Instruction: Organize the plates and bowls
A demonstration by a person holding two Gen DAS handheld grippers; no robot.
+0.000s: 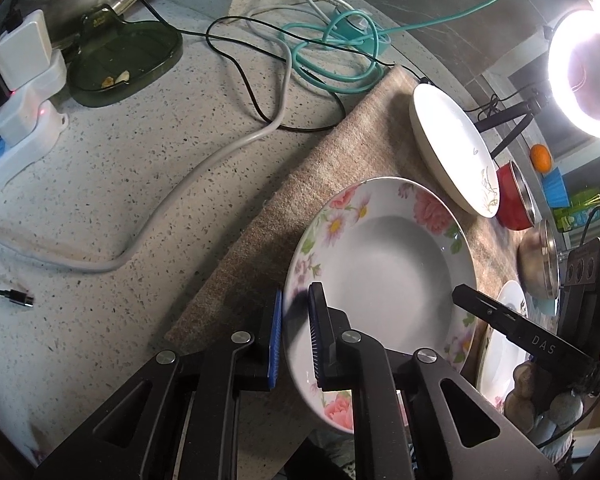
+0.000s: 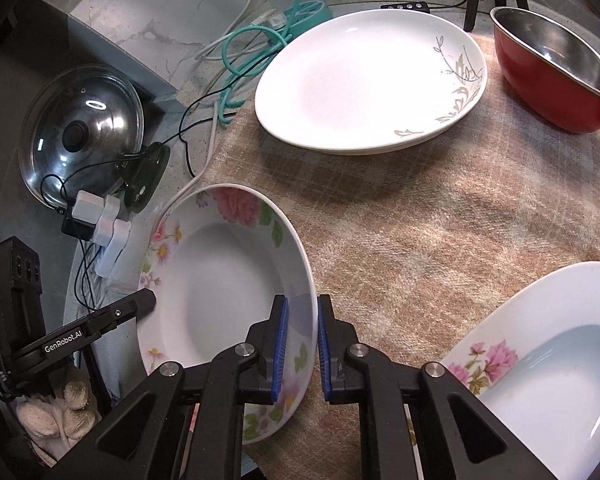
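Note:
A floral deep plate [image 1: 384,276] is held off the brown cloth [image 1: 340,152] by both grippers. My left gripper [image 1: 294,336] is shut on its left rim. My right gripper [image 2: 300,344] is shut on its right rim; the plate [image 2: 220,280] shows tilted there. A white plate with a leaf pattern [image 2: 364,80] lies at the back of the cloth, also in the left wrist view [image 1: 452,148]. A second floral plate [image 2: 548,364] lies at the front right. A red bowl [image 2: 556,68] and a metal bowl [image 1: 540,256] stand on the cloth.
Cables [image 1: 324,52], a power strip with chargers [image 1: 24,92] and a dark green tray [image 1: 128,60] lie on the speckled counter [image 1: 120,200]. A glass pot lid [image 2: 80,132] leans at the left. A ring light [image 1: 584,76] shines at the right.

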